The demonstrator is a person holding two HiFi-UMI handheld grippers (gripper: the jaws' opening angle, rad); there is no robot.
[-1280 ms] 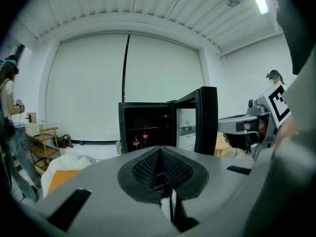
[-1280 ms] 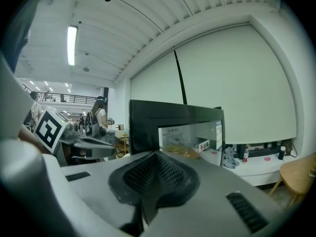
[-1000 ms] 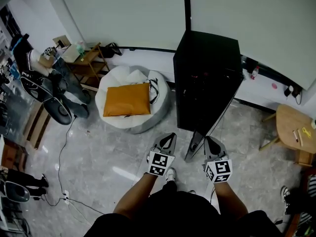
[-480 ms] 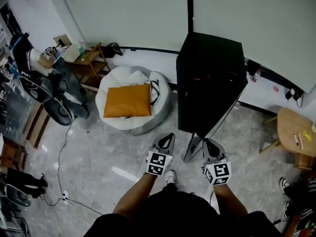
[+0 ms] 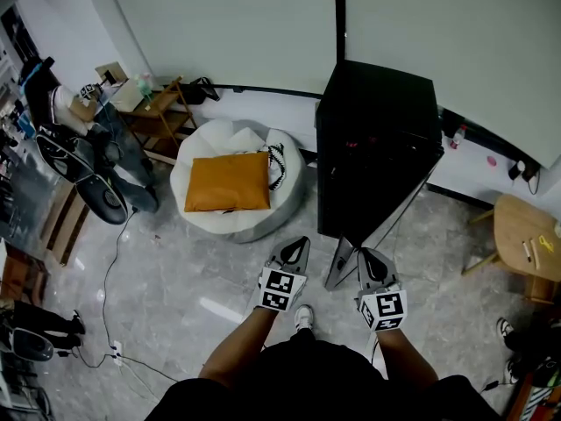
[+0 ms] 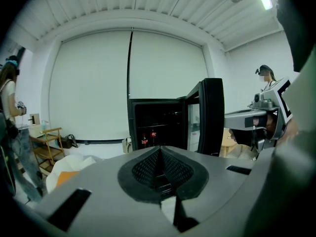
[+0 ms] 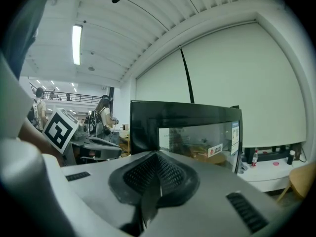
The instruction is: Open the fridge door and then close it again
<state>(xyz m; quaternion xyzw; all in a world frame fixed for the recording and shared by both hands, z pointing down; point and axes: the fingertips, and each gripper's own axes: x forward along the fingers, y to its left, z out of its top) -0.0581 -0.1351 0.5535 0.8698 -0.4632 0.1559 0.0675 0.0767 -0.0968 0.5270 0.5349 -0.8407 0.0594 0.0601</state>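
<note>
The black fridge (image 5: 377,139) stands by the back wall with its glass door (image 5: 344,263) swung out toward me. My left gripper (image 5: 301,242) is shut and empty, just left of the door's free edge. Just right of that edge my right gripper (image 5: 365,254) is also shut, holding nothing. In the left gripper view the left gripper (image 6: 159,151) faces the dark fridge interior (image 6: 157,125), with red cans (image 6: 148,138) on a shelf and the door (image 6: 211,116) edge-on at the right. In the right gripper view the right gripper (image 7: 157,156) faces the door's glass pane (image 7: 197,138).
A white beanbag (image 5: 282,196) with an orange cushion (image 5: 226,182) lies left of the fridge. Behind it stands a wooden rack (image 5: 162,117). At the right is a round wooden table (image 5: 526,244). A cable (image 5: 110,279) runs over the floor at the left, near office chairs (image 5: 96,182).
Both grippers have drifted slightly left relative to the fridge and stay shut. The door stands open as before.
</note>
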